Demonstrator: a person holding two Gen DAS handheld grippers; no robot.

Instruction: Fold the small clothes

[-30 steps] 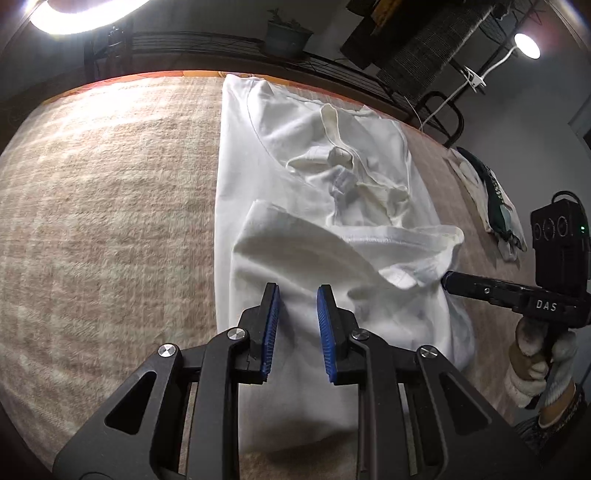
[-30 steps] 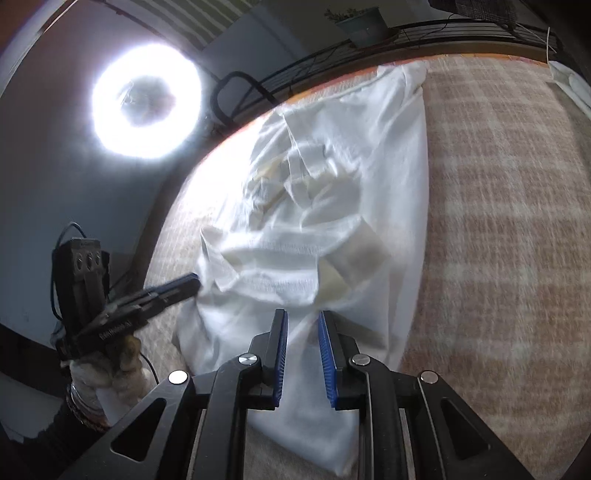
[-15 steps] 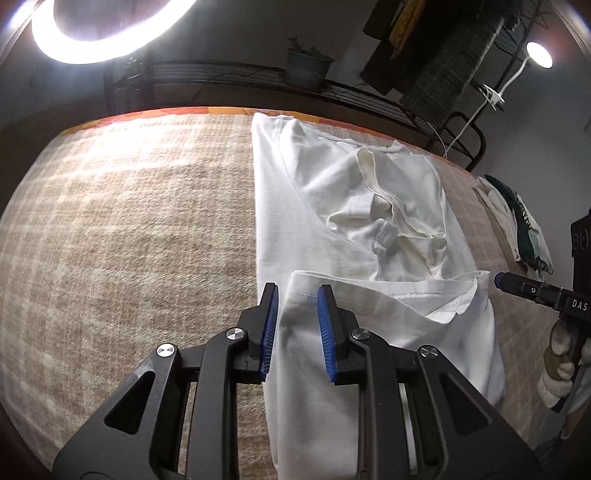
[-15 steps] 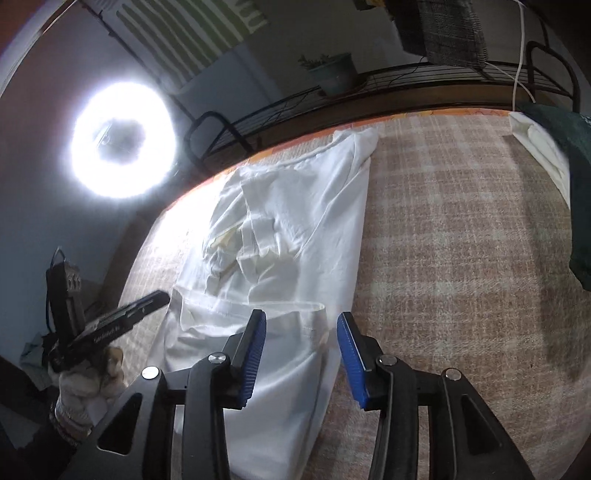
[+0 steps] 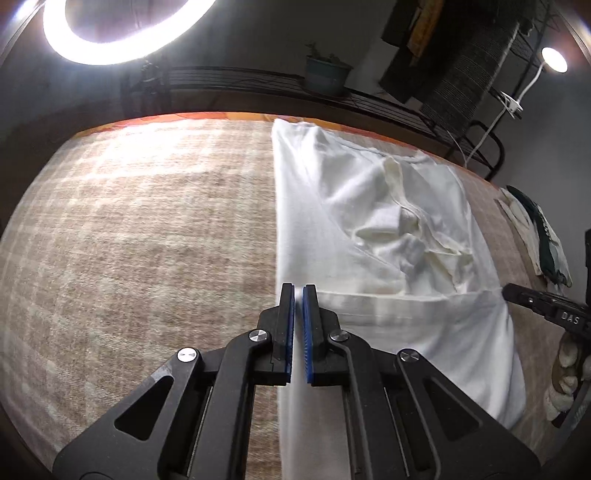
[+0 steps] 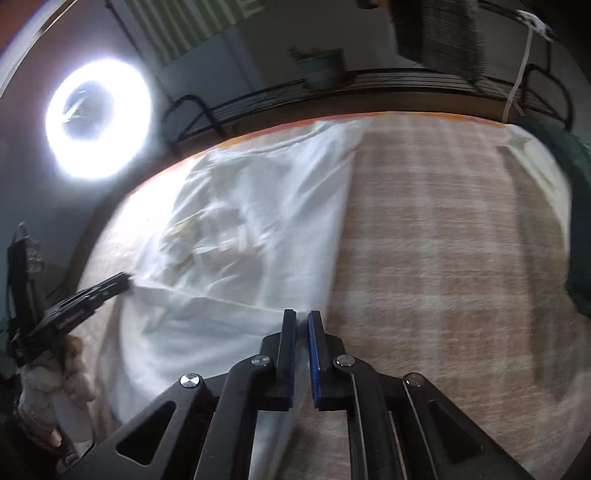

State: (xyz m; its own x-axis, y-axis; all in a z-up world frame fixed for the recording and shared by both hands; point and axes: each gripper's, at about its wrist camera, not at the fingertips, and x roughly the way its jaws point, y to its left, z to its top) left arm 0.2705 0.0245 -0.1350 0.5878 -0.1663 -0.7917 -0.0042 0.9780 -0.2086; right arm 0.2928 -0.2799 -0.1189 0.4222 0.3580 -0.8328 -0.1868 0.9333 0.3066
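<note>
A white t-shirt (image 5: 373, 236) lies lengthwise on the checked beige blanket (image 5: 140, 236), its sides folded in and its near hem folded over. My left gripper (image 5: 298, 291) is shut on the shirt's near left corner. My right gripper (image 6: 302, 317) is shut on the shirt's (image 6: 236, 236) near right corner. Each gripper shows in the other's view: the right one (image 5: 511, 291) at the shirt's right edge, the left one (image 6: 125, 280) at its left edge. The shirt's crumpled collar area lies further back.
A folded green and white garment (image 5: 543, 240) lies at the blanket's right edge (image 6: 554, 184). A ring light (image 5: 110, 33) and a black wire shelf with a plant pot (image 5: 327, 75) stand behind the table.
Both grippers drew back to the shirt's near hem and closed on its corners. The right gripper, open half a second ago, is now shut. The folded hem has been pulled flat.
</note>
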